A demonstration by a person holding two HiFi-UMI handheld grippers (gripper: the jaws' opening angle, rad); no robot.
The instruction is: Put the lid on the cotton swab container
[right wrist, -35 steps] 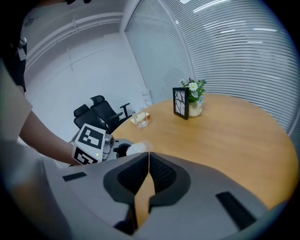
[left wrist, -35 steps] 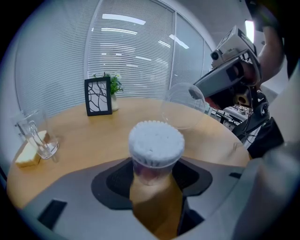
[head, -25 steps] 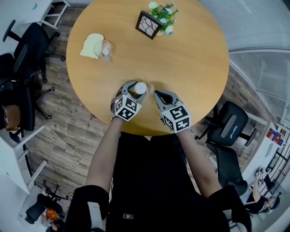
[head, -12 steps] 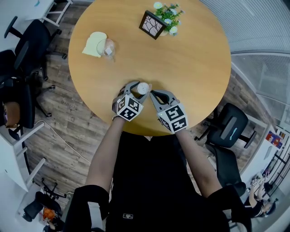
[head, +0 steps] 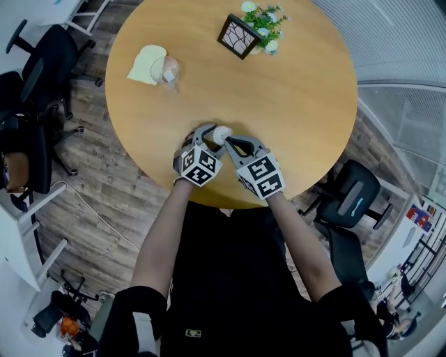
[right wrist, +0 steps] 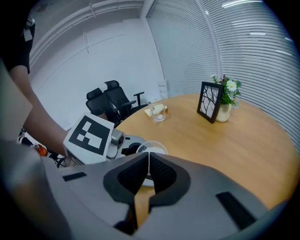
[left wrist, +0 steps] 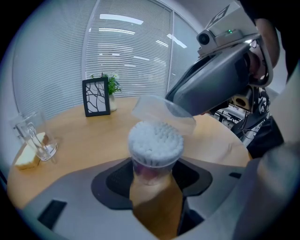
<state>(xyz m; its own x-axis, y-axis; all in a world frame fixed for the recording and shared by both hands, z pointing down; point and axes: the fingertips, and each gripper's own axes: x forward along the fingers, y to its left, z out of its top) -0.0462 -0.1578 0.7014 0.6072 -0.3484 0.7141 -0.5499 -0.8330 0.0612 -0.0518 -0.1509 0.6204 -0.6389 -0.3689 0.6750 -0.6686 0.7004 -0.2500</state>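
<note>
Left gripper clamped on the cotton swab container, upright at the table's 6 o'clock edge, swab tips exposed. Right gripper, at the container's 3 o'clock, pinched the clear lid by its rim; lid tilted just over the swabs, not seated. The two grippers sat close together. Glass touching a yellow sponge at 10 o'clock, black picture frame beside a flower pot at 12, both well apart from the container. Office chair off the table at 4.
</note>
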